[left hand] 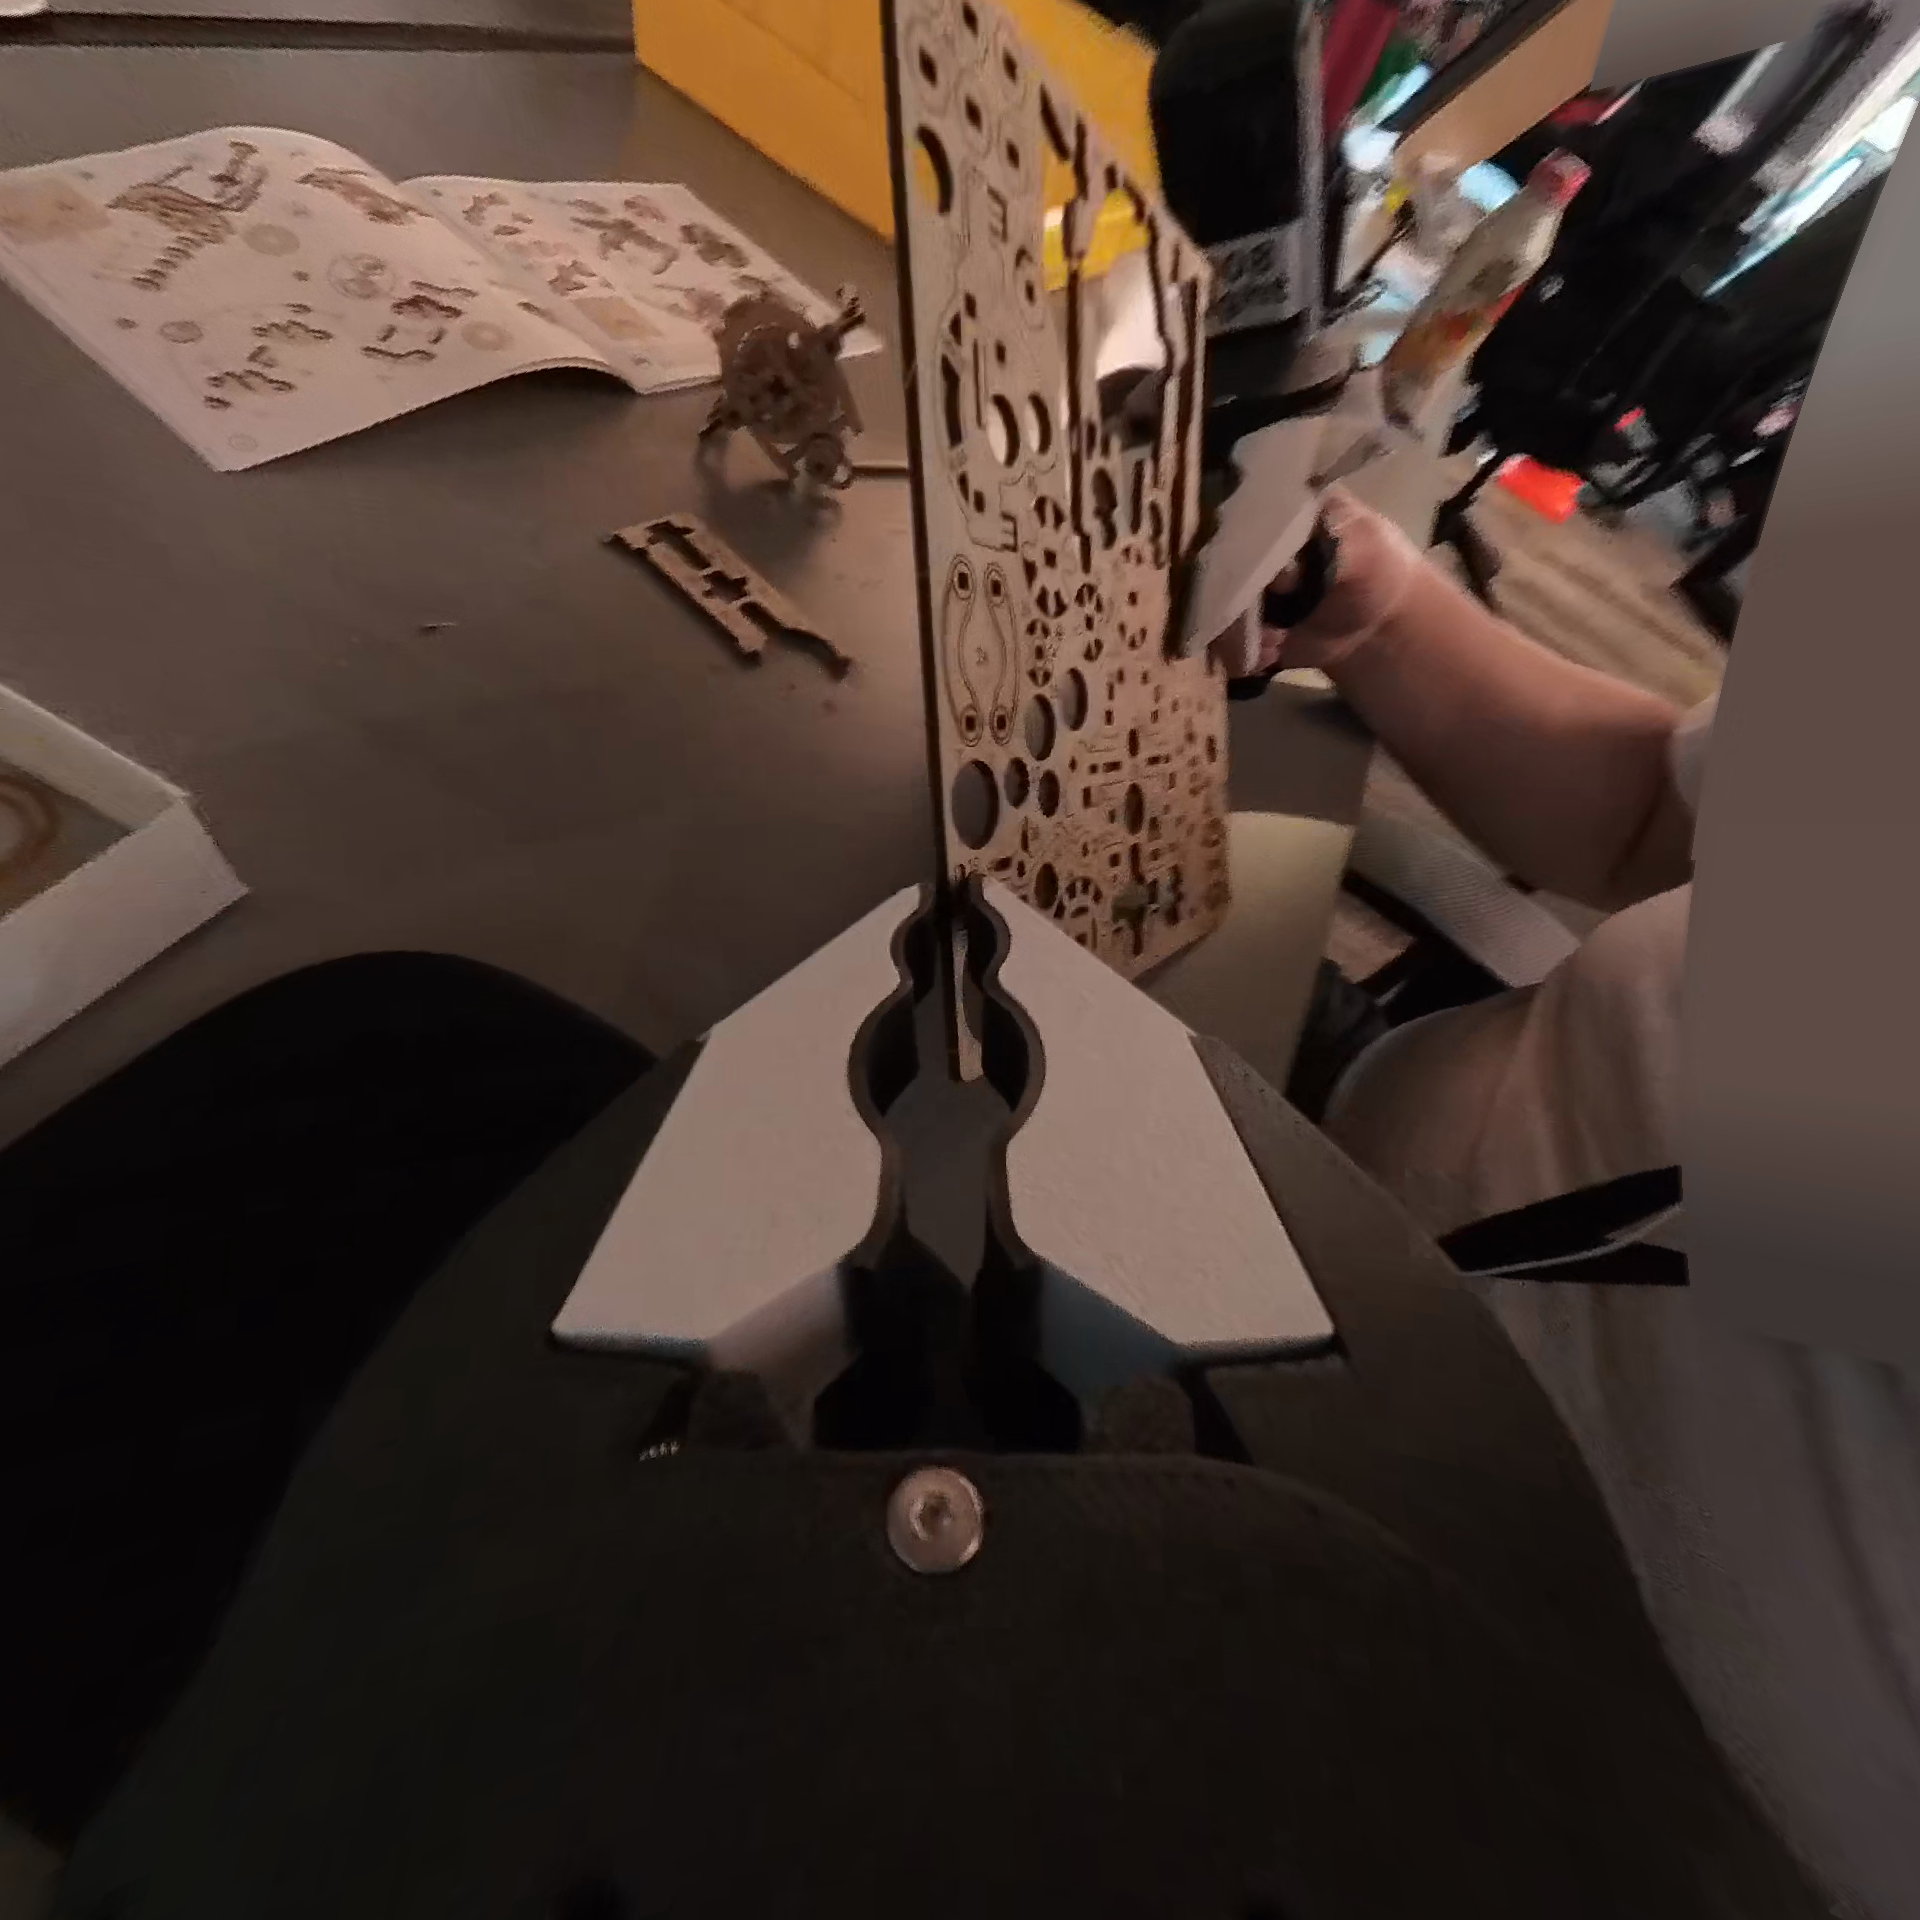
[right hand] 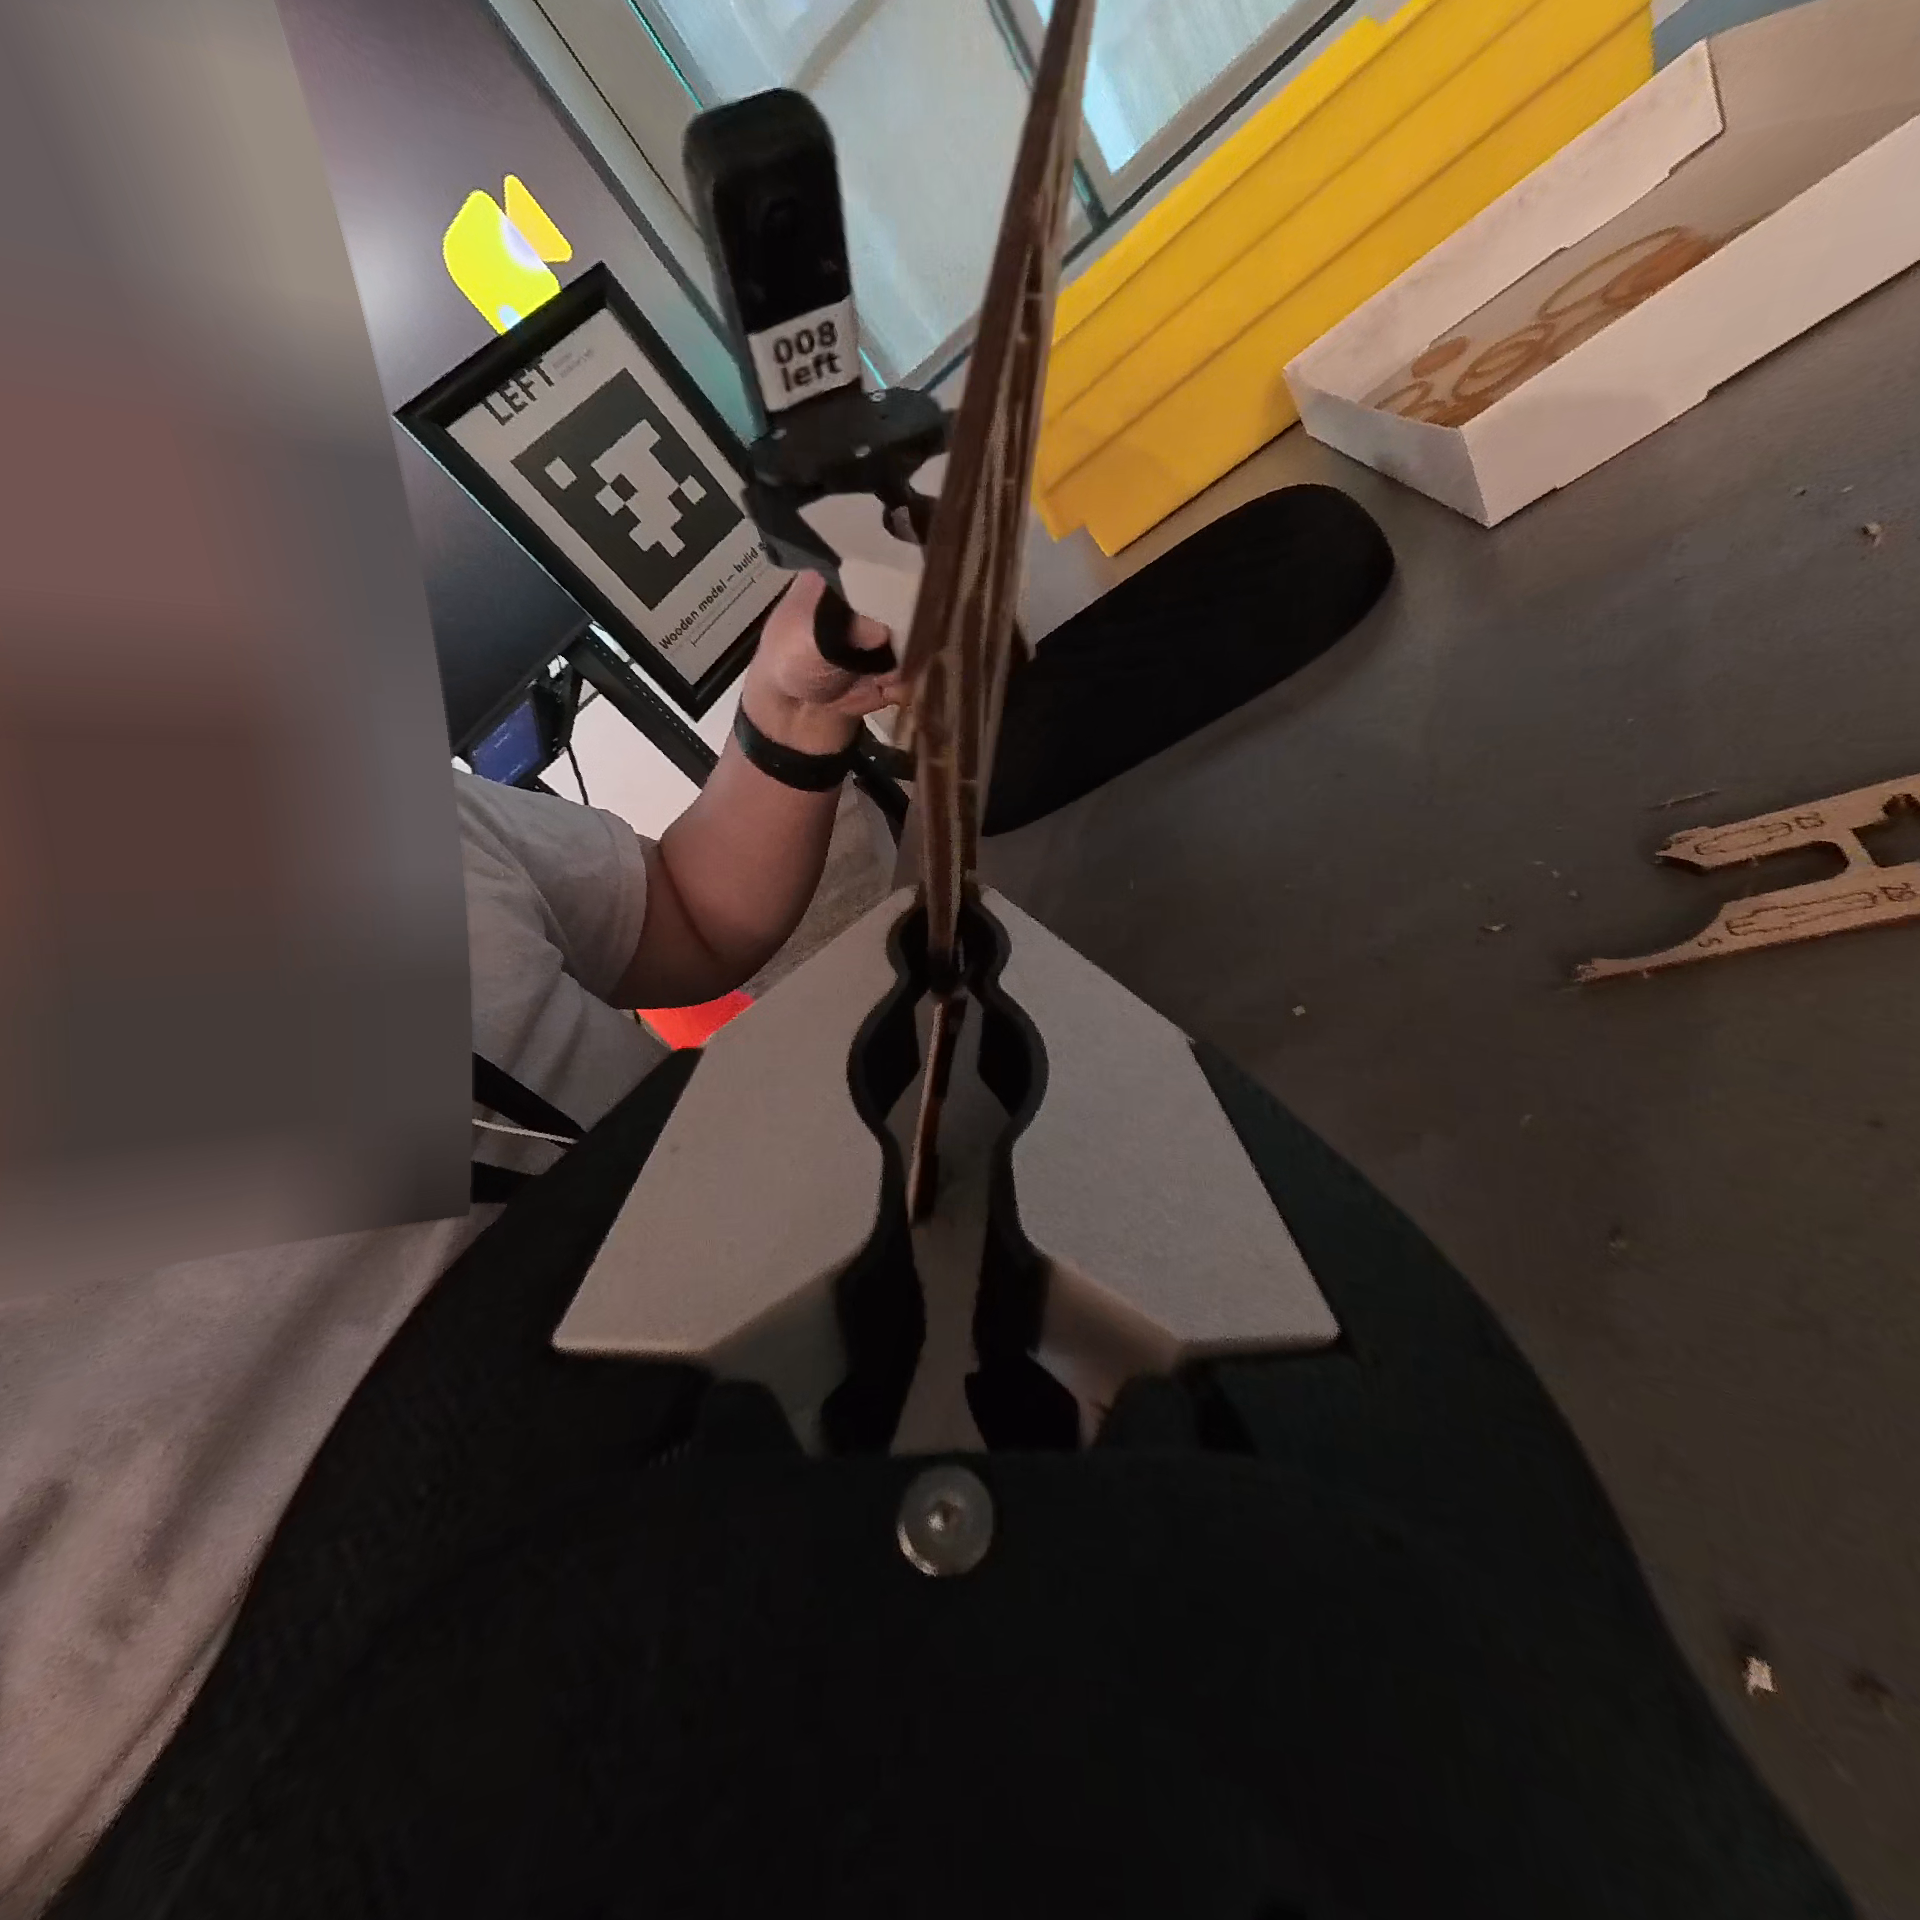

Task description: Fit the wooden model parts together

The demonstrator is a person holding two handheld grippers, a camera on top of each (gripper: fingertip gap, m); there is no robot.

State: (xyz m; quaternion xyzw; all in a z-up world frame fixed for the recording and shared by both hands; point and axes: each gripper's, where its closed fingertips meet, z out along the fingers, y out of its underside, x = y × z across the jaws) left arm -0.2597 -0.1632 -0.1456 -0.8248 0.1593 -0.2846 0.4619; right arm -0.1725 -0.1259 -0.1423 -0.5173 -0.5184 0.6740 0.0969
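A thin laser-cut wooden parts sheet (left hand: 1049, 582) stands upright above the grey table, full of punched-out holes. My left gripper (left hand: 951, 904) is shut on its near bottom edge. My right gripper (right hand: 945, 925) is shut on the same sheet (right hand: 987, 499), seen edge-on there; in the left wrist view its white fingers (left hand: 1247, 540) clamp the sheet's far right edge. A partly built wooden model (left hand: 784, 390) stands on the table behind the sheet. A loose flat wooden part (left hand: 727, 603) lies in front of it, and also shows in the right wrist view (right hand: 1787, 883).
An open instruction booklet (left hand: 343, 281) lies at the back left. A yellow box (left hand: 790, 114) stands behind. A white tray (right hand: 1538, 343) with wooden pieces sits on the table, its corner at my left (left hand: 94, 862). A black pad (right hand: 1174, 644) lies near the table edge. A person's arm (left hand: 1455, 707) is at right. There is about 11 centimeters between the tips of the two grippers. The partly built wooden model (left hand: 784, 390) is closer to my right gripper, around 20 centimeters from its tips; the left tips are 25 centimeters off.
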